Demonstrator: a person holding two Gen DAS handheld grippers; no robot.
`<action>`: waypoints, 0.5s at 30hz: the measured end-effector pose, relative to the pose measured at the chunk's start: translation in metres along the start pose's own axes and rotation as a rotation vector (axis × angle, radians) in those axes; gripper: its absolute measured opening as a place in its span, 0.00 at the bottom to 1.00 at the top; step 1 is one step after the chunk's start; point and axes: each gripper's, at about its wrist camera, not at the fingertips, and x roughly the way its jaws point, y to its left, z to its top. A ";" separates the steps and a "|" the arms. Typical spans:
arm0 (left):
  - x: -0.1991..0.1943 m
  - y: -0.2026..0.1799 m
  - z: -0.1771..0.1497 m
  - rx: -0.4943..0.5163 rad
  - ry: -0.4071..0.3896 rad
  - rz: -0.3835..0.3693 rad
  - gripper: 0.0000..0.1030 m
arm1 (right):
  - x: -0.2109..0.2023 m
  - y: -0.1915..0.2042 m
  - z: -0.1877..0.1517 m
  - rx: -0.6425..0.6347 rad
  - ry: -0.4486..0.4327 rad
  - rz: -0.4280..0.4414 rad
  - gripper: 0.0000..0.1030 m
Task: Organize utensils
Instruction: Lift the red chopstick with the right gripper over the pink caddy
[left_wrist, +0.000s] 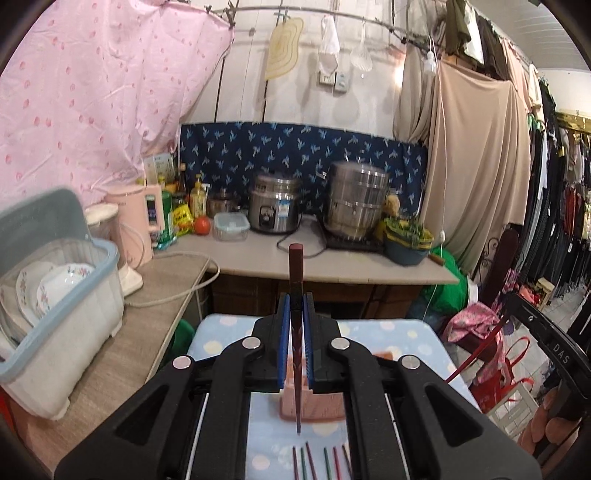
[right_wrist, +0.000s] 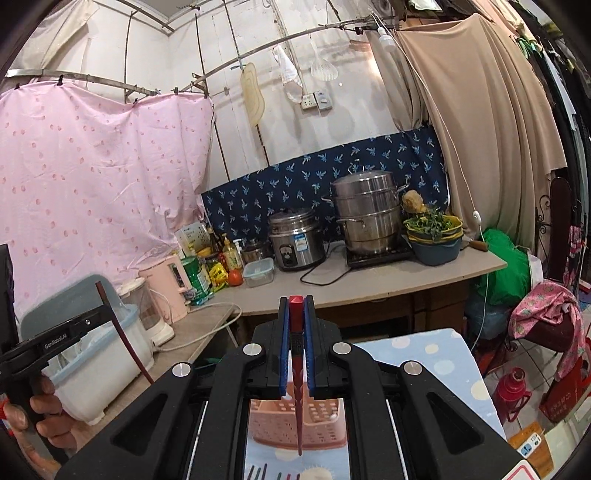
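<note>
My left gripper (left_wrist: 296, 301) is shut on a dark red chopstick (left_wrist: 296, 273) that stands upright, its thin tip hanging just above the pink perforated utensil basket (left_wrist: 321, 404). My right gripper (right_wrist: 296, 304) is shut on a brighter red chopstick (right_wrist: 296, 306), also upright, its tip over the same basket (right_wrist: 273, 421). Several red and green chopsticks (left_wrist: 319, 461) lie side by side on the blue dotted cloth (left_wrist: 229, 332) in front of the basket; they also show in the right wrist view (right_wrist: 258, 472). The left gripper with its chopstick shows at the left edge of the right wrist view (right_wrist: 74, 332).
A dish rack with plates (left_wrist: 55, 295) stands on the counter to the left, beside a pink kettle (left_wrist: 140, 218). A rice cooker (left_wrist: 273, 206), a steel steamer pot (left_wrist: 356, 199) and a bowl of greens (left_wrist: 406, 236) stand on the far counter. Clothes hang at the right.
</note>
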 end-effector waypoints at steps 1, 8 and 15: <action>0.001 -0.002 0.005 0.002 -0.011 0.000 0.07 | 0.003 0.001 0.007 0.002 -0.011 0.005 0.07; 0.020 -0.009 0.036 -0.004 -0.084 0.009 0.07 | 0.033 0.009 0.034 0.017 -0.056 0.013 0.07; 0.055 -0.015 0.038 0.013 -0.055 0.021 0.06 | 0.071 0.005 0.027 0.050 -0.020 0.024 0.07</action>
